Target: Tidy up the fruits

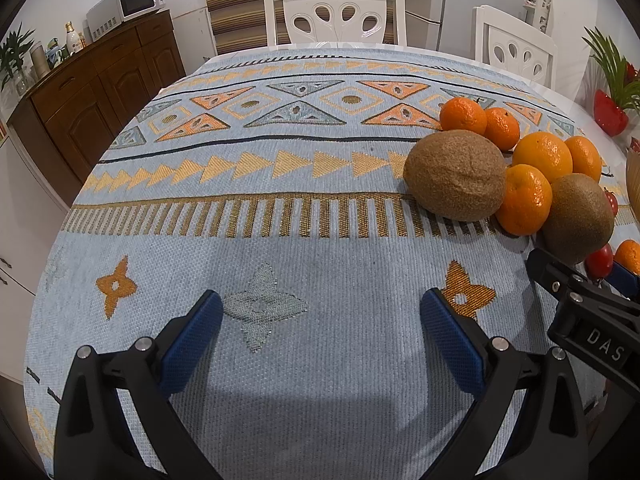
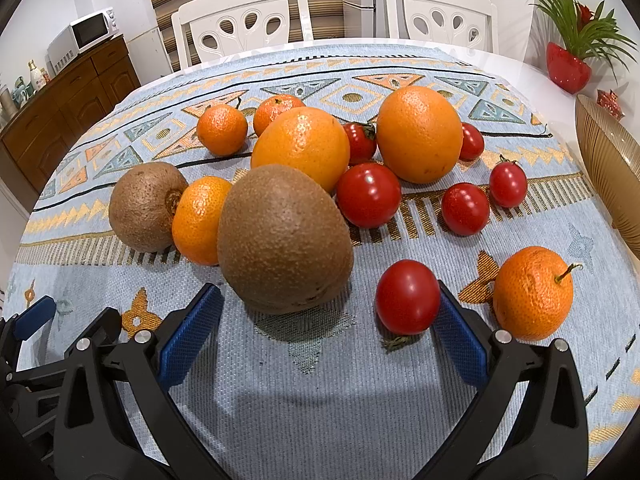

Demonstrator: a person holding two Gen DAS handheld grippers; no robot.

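Both grippers gape wide and empty, the right gripper (image 2: 328, 332) low before the nearest kiwi (image 2: 285, 240) with a cherry tomato (image 2: 407, 297) touching its right finger, so closing carelessly could knock that tomato rolling toward the ribbed bowl (image 2: 612, 168).

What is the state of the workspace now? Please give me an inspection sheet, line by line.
Surface: table under a patterned light-blue cloth.
Job's things: two kiwis, near one and far one; two large oranges; several mandarins, one with a stem; six cherry tomatoes, nearest; ribbed amber bowl at the right edge.
Clutter: nothing seen.
Grippers: left claw open over bare cloth; right claw open, the near kiwi and nearest tomato just ahead of its fingers.
Cables: nothing seen.
Surroundings: two white chairs, wooden cabinet, microwave, red potted plant.
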